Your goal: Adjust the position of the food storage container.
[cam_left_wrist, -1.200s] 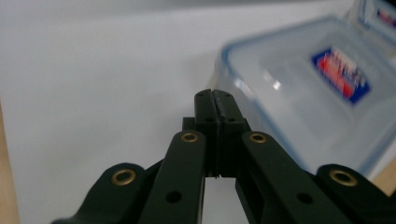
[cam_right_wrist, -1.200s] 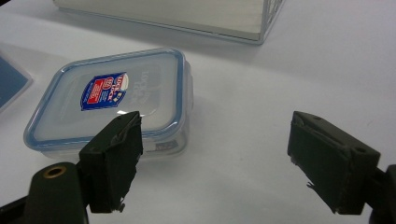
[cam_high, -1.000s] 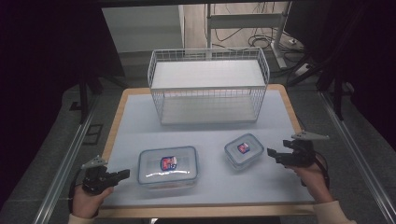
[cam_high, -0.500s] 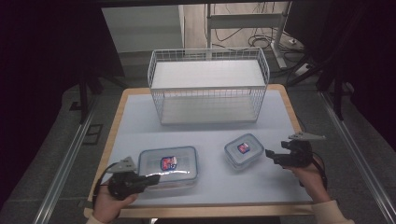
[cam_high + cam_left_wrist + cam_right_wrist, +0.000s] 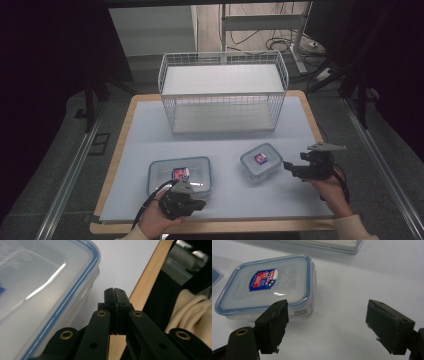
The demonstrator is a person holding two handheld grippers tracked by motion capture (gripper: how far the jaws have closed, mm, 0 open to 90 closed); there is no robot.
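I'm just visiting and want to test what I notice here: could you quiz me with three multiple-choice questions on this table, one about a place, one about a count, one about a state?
1. Where does the wire basket stand?
A. at the table's far side
B. between the two boxes
C. on the floor

2. How many lidded plastic boxes lie on the table?
A. one
B. two
C. four

3. How do the left tongs stand?
A. wide open
B. clamped on a lid
C. shut on nothing

Answers:
1 A, it stands beyond both boxes in the high view.
2 B, the large box and the small box.
3 C, their tips meet beside the large box, while the right tongs gape.
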